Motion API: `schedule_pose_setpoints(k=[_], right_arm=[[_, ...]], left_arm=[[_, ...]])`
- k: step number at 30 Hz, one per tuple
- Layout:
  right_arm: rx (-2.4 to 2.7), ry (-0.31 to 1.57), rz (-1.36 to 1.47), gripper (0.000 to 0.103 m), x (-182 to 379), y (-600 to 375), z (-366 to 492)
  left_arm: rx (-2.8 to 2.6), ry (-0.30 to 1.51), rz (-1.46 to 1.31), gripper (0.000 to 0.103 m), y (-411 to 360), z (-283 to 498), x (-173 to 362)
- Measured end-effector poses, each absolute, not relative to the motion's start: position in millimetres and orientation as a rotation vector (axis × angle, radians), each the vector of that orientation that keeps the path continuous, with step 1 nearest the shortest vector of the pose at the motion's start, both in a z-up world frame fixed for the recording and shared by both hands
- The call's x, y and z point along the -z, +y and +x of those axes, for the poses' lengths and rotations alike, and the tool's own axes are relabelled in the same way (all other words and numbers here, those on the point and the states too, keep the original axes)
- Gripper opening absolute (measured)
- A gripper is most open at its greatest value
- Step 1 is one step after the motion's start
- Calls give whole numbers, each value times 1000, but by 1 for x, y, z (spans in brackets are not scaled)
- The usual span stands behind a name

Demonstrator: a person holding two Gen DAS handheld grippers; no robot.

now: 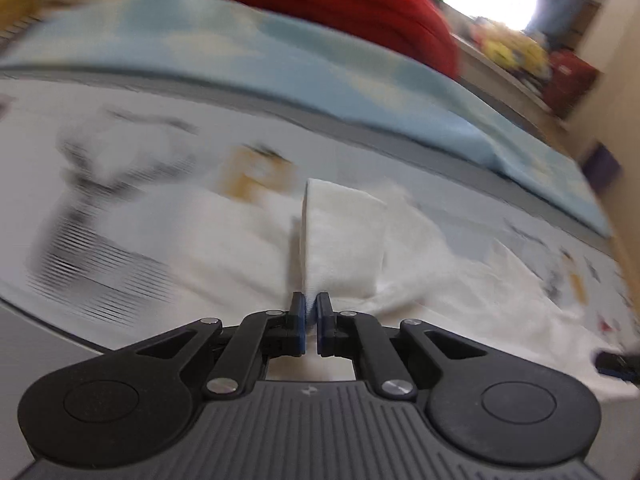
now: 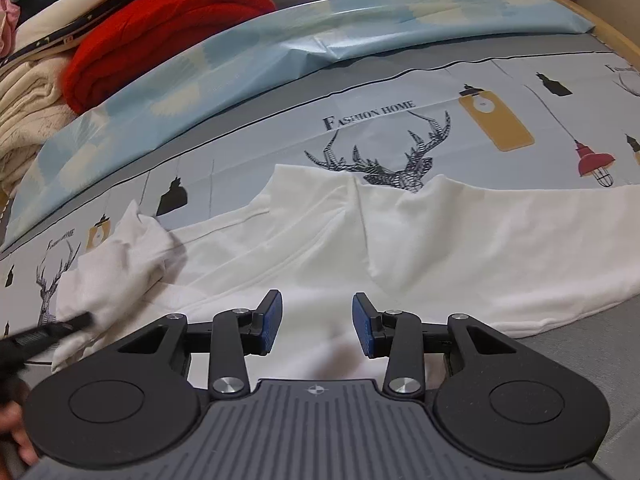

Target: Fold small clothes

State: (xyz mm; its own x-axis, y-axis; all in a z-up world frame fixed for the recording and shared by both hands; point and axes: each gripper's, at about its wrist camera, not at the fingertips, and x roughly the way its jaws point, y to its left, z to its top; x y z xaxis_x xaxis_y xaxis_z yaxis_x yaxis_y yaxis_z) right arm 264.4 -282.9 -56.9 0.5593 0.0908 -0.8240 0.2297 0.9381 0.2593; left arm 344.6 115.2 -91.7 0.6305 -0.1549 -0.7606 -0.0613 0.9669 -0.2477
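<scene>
My left tongs (image 1: 311,312) are clamped on a raised fold of the white garment (image 2: 400,240). My right tongs (image 2: 316,326) hover agape over its near hem, mid-bed (image 2: 580,352).

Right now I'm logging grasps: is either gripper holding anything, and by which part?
The left gripper pinches a raised fold of the white garment; which part is unclear. The right gripper is open, holding nothing.

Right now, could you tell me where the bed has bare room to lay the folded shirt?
Bare sheet lies between the white shirt and the blue cover, by the stag print. The far left is crowded with a red blanket and piled clothes.
</scene>
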Motion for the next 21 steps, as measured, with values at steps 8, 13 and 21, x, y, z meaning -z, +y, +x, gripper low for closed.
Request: schedule_pose_setpoints(k=[8,13,21], right_arm=[[59,986,315,41,52,-268,262],[77,985,289,41,52,-264,260],[104,996,260,41,59,-267,259]], left_arm=[[-473,916,-94,5,302,307,104],[-842,987,-22,5,403,274,124],[-1129,915,60,8,429,256,106]])
